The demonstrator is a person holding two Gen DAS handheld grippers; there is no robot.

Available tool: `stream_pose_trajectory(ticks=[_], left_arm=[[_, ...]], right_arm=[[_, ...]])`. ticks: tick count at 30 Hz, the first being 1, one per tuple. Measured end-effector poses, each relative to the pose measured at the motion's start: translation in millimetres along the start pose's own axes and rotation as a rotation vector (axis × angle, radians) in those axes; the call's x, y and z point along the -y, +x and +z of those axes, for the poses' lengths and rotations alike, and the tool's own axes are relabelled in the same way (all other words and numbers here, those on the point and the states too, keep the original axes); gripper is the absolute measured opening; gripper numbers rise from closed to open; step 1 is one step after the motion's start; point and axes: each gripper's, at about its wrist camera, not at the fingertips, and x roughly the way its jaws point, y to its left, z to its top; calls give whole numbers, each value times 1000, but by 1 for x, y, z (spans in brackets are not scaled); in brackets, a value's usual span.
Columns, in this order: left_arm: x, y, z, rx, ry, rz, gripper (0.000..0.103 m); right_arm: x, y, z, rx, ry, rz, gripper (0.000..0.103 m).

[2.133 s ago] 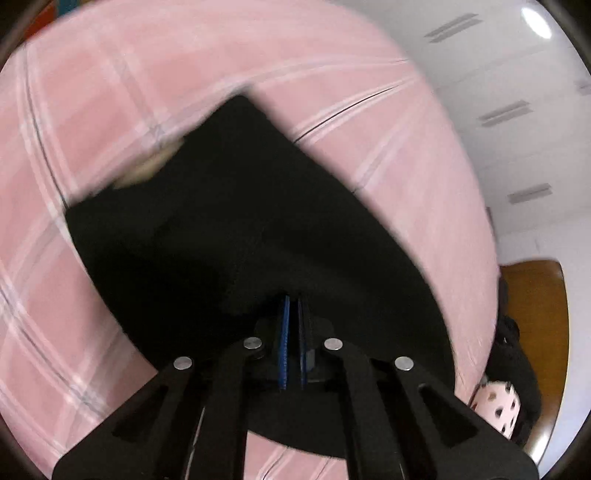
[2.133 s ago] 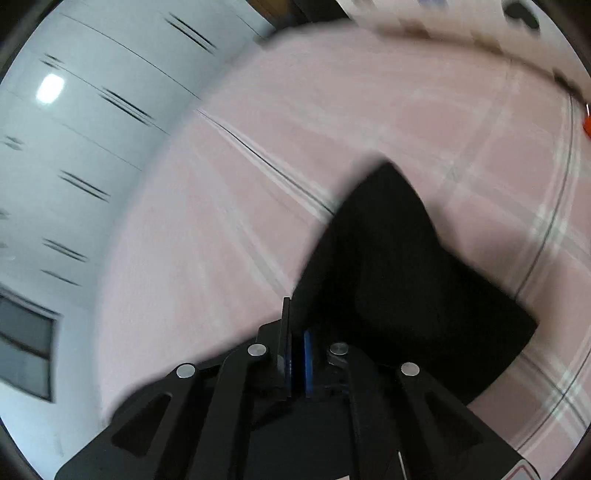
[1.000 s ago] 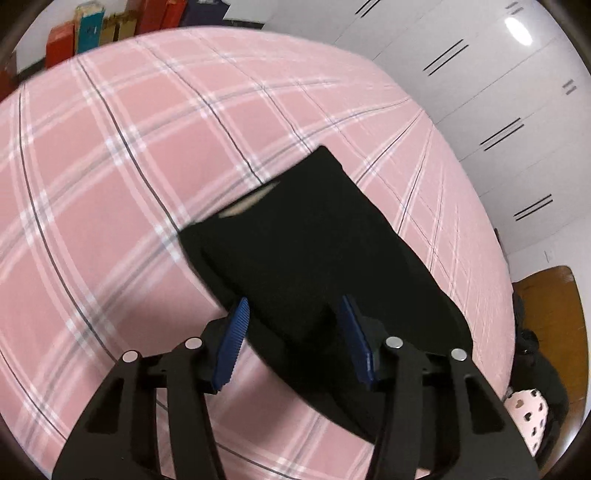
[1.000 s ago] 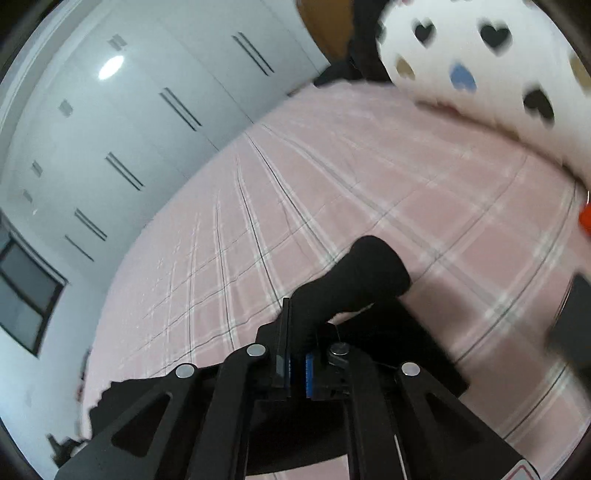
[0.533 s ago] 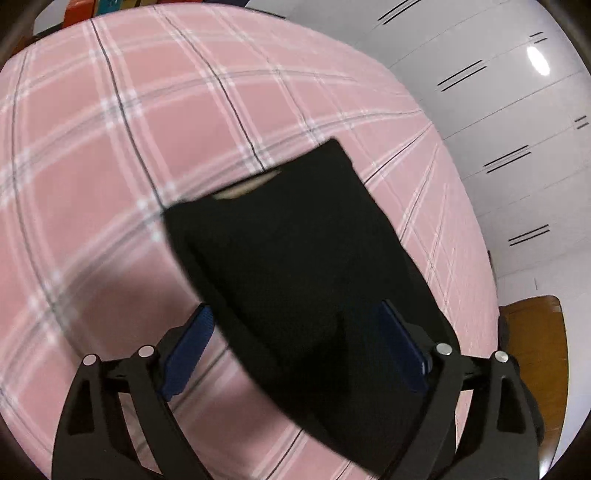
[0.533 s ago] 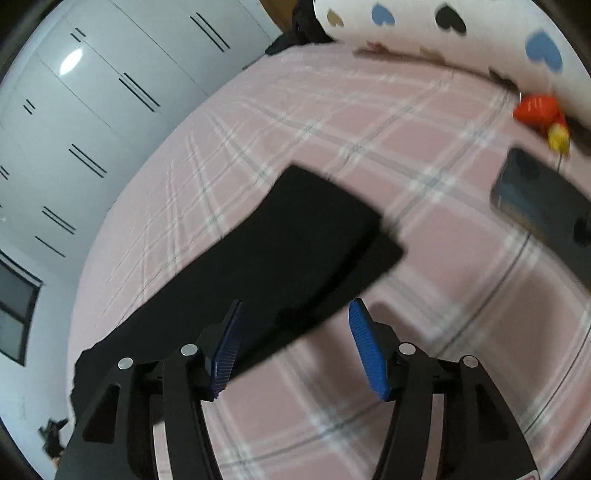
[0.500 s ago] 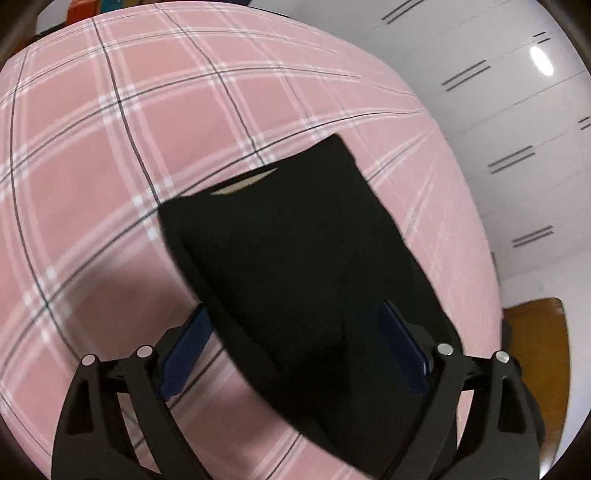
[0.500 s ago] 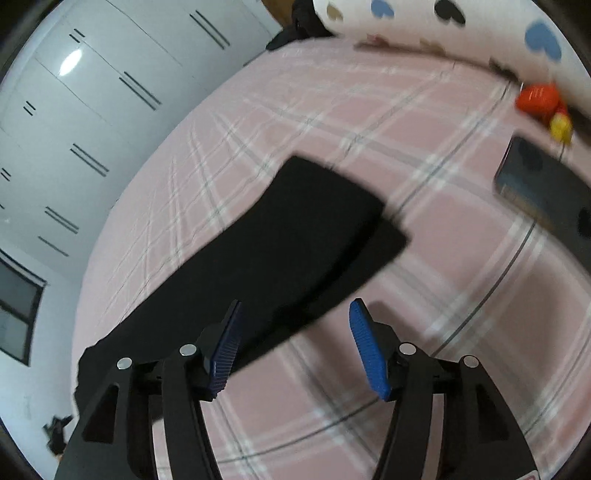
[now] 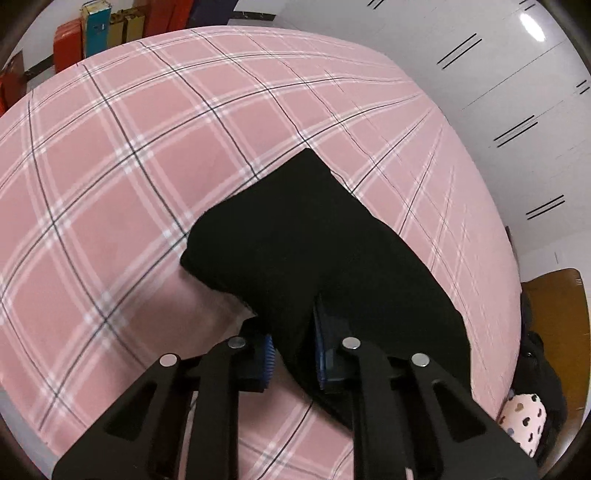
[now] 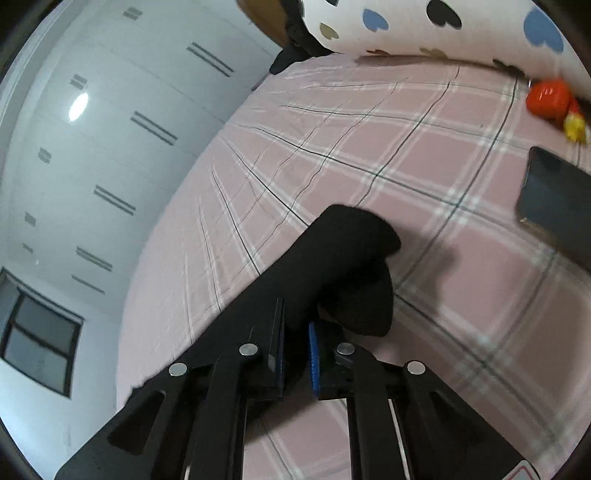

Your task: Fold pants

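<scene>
Black pants [image 9: 317, 236] lie folded lengthwise on a pink plaid bedsheet [image 9: 110, 177]. In the left wrist view my left gripper [image 9: 291, 350] is shut on the near edge of the pants, with black cloth bunched between its blue pads. In the right wrist view my right gripper [image 10: 295, 354] is shut on the other end of the pants [image 10: 343, 266], which lifts off the sheet and curls over in front of the fingers.
A dark phone [image 10: 554, 199] lies on the sheet at the right, a red and yellow toy [image 10: 552, 101] beyond it. A heart-print pillow [image 10: 424, 26] sits at the bed's head. White wardrobe doors [image 10: 110, 147] stand beside the bed. Books [image 9: 92, 33] line the far side.
Both grippers were open above the flat pants half a second ago. Both have now closed on the cloth, and the right end has lifted off the sheet.
</scene>
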Motion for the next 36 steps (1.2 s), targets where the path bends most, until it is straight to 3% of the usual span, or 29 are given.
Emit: stream_pose_trajectory(ticks=[4, 7, 11, 13, 16, 17, 19, 20, 22, 24, 26, 28, 31, 36], left_arm=[[-9, 35, -5, -70, 68, 92, 17], [-12, 37, -9, -45, 61, 75, 19], [-16, 38, -10, -41, 83, 64, 19], [-16, 35, -11, -43, 92, 61, 28], [-20, 6, -22, 17, 102, 83, 58], [-20, -6, -25, 50, 110, 108, 67], [-16, -25, -33, 98, 136, 136, 68], [-10, -32, -35, 117, 146, 149, 68], [13, -47, -39, 179, 200, 149, 68], [40, -50, -45, 216, 265, 145, 71], [70, -38, -49, 215, 338, 148, 79], [96, -21, -56, 202, 398, 161, 79], [110, 3, -66, 181, 444, 175, 79], [101, 30, -90, 90, 466, 164, 79]], right_arm=[[20, 22, -10, -63, 17, -38, 9], [20, 18, -9, -58, 38, -16, 9], [16, 19, -9, -74, -24, -55, 10], [12, 11, -11, -85, -56, -86, 22], [1, -20, -24, -30, -97, -138, 47], [0, -24, -27, -20, -120, -150, 49], [-11, -42, -40, 18, -180, -198, 50], [-20, -51, -47, 40, -202, -173, 50], [-46, -55, -57, 29, -257, -80, 44], [-99, -38, -71, -35, -383, -2, 38], [-148, -16, -84, -104, -451, 99, 38], [-204, 18, -102, -190, -491, 217, 38], [-281, 77, -136, -350, -542, 326, 38], [-394, 167, -188, -468, -685, 345, 39]])
